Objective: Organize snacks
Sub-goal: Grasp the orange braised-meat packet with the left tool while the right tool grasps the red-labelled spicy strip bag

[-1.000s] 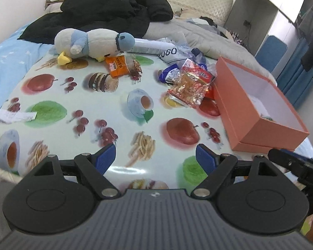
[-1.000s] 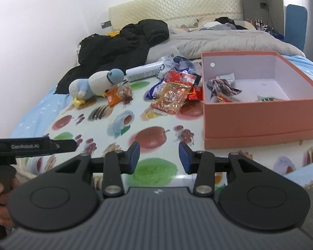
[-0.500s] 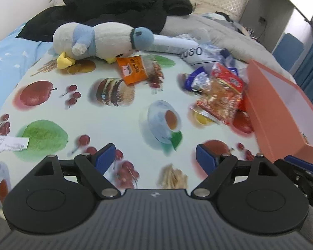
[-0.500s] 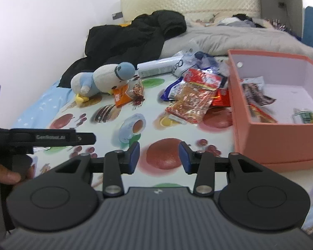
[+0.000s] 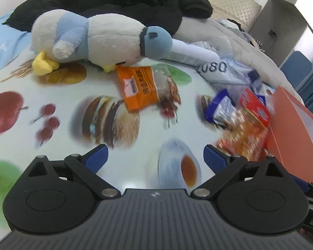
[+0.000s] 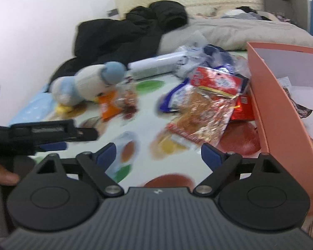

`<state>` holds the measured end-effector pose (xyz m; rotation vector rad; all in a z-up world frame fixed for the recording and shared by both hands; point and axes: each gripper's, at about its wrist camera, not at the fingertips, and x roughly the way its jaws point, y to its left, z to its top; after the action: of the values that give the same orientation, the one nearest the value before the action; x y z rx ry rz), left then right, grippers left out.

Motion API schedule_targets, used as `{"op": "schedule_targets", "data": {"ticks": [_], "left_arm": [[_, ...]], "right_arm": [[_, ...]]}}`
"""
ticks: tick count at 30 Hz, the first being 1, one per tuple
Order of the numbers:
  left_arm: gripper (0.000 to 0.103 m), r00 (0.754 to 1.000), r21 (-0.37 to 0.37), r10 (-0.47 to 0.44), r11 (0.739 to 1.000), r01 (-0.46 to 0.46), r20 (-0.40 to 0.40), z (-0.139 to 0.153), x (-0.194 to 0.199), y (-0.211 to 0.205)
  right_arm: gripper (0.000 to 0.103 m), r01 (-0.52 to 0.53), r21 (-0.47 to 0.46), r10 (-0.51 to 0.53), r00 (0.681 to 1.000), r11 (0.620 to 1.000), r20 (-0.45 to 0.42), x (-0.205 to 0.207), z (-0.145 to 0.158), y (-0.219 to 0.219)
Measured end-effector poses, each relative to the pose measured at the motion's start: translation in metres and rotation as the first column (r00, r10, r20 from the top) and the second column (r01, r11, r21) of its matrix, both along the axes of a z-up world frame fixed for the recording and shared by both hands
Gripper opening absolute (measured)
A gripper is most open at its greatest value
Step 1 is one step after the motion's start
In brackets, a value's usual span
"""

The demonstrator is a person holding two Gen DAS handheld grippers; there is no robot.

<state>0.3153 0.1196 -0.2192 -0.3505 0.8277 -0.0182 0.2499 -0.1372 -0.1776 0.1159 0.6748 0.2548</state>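
Snack packets lie on a fruit-print tablecloth (image 5: 58, 87). An orange packet (image 5: 138, 87) rests just below a plush duck (image 5: 98, 39). A red and clear packet (image 5: 246, 125) and a blue one (image 5: 221, 108) lie beside the orange box (image 5: 296, 133). My left gripper (image 5: 155, 158) hovers over the cloth short of the orange packet, its jaws opening with nothing between them. My right gripper (image 6: 157, 153) hangs just short of the red and clear packet (image 6: 204, 114), jaws opening and empty. The orange box (image 6: 281, 112) holds a few wrappers at the right.
A white tube (image 6: 156, 65) and a crumpled plastic bag (image 5: 223, 70) lie behind the snacks. A black jacket (image 5: 123, 2) and grey bedding (image 6: 229, 31) are heaped further back. The left gripper's body (image 6: 41, 134) and a hand (image 6: 2, 174) show at the left of the right wrist view.
Both grippers have moved forward and down toward the snack pile. The right gripper's jaws have spread much wider, and the left's slightly wider.
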Motion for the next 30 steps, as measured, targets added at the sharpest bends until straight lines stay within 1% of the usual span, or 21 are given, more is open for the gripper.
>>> {"op": "schedule_targets", "data": {"ticks": [3,6,10,12,14,17,19,22,26,29,30], "left_arm": [[0.1,1.0,0.007,0.012,1.0,-0.012,0.011,-0.007,0.026,0.002],[0.1,0.999,0.017,0.012,1.0,-0.013,0.045,-0.01,0.049,0.003],[0.1,0.996,0.027,0.033,0.999,-0.036,0.082,-0.012,0.075,0.002],[0.1,0.995,0.037,0.047,0.998,-0.05,0.09,-0.014,0.09,0.0],[0.1,0.994,0.048,0.056,0.997,-0.061,0.096,-0.016,0.1,-0.002],[0.1,0.994,0.051,0.083,0.995,-0.087,0.077,-0.021,0.116,-0.004],[0.1,0.993,0.077,0.096,0.992,-0.101,0.061,-0.024,0.124,-0.006],[0.1,0.994,0.123,0.099,0.987,-0.103,0.042,-0.029,0.132,-0.009],[0.099,0.997,0.129,0.077,0.989,-0.078,0.006,-0.038,0.136,-0.012],[0.096,0.999,0.145,0.052,0.988,-0.052,0.001,-0.038,0.133,-0.016],[0.093,0.999,0.143,0.046,0.989,-0.046,0.0,-0.038,0.132,-0.016]], "right_arm": [[0.09,0.095,-0.025,-0.096,0.995,0.995,-0.009,0.027,-0.014,-0.006],[0.09,0.18,-0.031,-0.18,0.984,0.983,-0.013,0.051,-0.026,-0.014],[0.09,0.278,-0.007,-0.278,0.96,0.961,-0.042,0.079,-0.038,-0.02],[0.09,0.29,-0.003,-0.29,0.956,0.957,-0.039,0.09,-0.042,-0.018],[0.09,0.304,-0.039,-0.305,0.952,0.952,-0.036,0.099,-0.046,-0.013],[0.09,0.321,-0.062,-0.324,0.945,0.945,-0.036,0.109,-0.05,-0.008],[0.09,0.319,-0.103,-0.325,0.945,0.942,-0.047,0.116,-0.054,-0.002],[0.091,0.312,-0.124,-0.32,0.946,0.942,-0.054,0.12,-0.058,0.001],[0.091,0.299,-0.123,-0.307,0.95,0.946,-0.05,0.121,-0.059,0.001],[0.083,0.291,-0.114,-0.298,0.953,0.95,-0.049,0.117,-0.058,-0.003],[0.079,0.284,-0.105,-0.291,0.955,0.953,-0.052,0.116,-0.057,-0.004]]}}
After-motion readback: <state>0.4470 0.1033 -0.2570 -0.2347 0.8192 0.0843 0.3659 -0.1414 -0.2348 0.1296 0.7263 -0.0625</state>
